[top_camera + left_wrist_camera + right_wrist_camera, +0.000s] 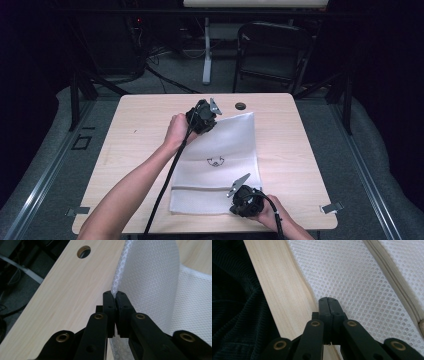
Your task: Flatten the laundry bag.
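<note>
The white mesh laundry bag [220,165] lies flat at the table's [130,150] centre, with its zipper [397,282] running near the front edge. The left gripper [115,295] is clamped on the bag's far corner and lifts that corner off the table, just short of the cable hole [241,105]. The right gripper [328,300] rests at the bag's near edge with its jaws closed; whether mesh is pinched there cannot be told. Judgement: a clean fold needs the near edge pinned while the left carries its corner low and straight toward the zipper, keeping the mesh taut.
</note>
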The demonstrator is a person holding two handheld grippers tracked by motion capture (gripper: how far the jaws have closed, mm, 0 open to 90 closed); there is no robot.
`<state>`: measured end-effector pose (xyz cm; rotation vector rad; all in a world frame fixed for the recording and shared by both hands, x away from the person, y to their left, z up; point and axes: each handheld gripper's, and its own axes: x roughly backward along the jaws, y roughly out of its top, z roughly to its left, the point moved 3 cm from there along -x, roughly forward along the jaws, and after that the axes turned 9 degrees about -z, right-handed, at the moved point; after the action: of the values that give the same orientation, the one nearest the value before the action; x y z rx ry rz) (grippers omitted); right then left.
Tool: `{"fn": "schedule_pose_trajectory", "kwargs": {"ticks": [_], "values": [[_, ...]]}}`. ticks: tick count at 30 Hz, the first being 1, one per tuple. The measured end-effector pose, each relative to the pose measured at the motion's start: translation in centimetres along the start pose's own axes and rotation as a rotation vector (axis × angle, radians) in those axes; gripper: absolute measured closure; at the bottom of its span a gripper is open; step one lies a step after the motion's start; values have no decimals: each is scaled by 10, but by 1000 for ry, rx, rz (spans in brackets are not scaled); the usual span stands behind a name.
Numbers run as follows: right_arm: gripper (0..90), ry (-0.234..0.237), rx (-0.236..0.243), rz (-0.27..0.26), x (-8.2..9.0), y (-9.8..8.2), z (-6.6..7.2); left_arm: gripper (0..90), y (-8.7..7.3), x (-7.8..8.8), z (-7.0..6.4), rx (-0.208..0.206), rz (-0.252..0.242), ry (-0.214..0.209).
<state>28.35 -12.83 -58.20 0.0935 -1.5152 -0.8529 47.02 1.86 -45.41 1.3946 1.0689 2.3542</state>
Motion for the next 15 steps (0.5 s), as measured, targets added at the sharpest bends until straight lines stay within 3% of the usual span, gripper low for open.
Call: {"fn": "schedule_pose_trajectory", "kwargs": {"ticks": [5, 12, 14, 15], "values": [[900, 0, 3, 8, 1, -1, 1, 876, 4, -12, 8, -22, 25, 37], [900, 1, 1, 8, 1, -1, 1, 870, 8, -27, 18, 2, 24, 56], [900, 17, -24, -18, -1, -1, 3, 868, 8, -33, 21, 22, 22, 55], [900, 3, -4, 2, 0, -1, 1, 864, 8, -35, 22, 28, 24, 60]]}}
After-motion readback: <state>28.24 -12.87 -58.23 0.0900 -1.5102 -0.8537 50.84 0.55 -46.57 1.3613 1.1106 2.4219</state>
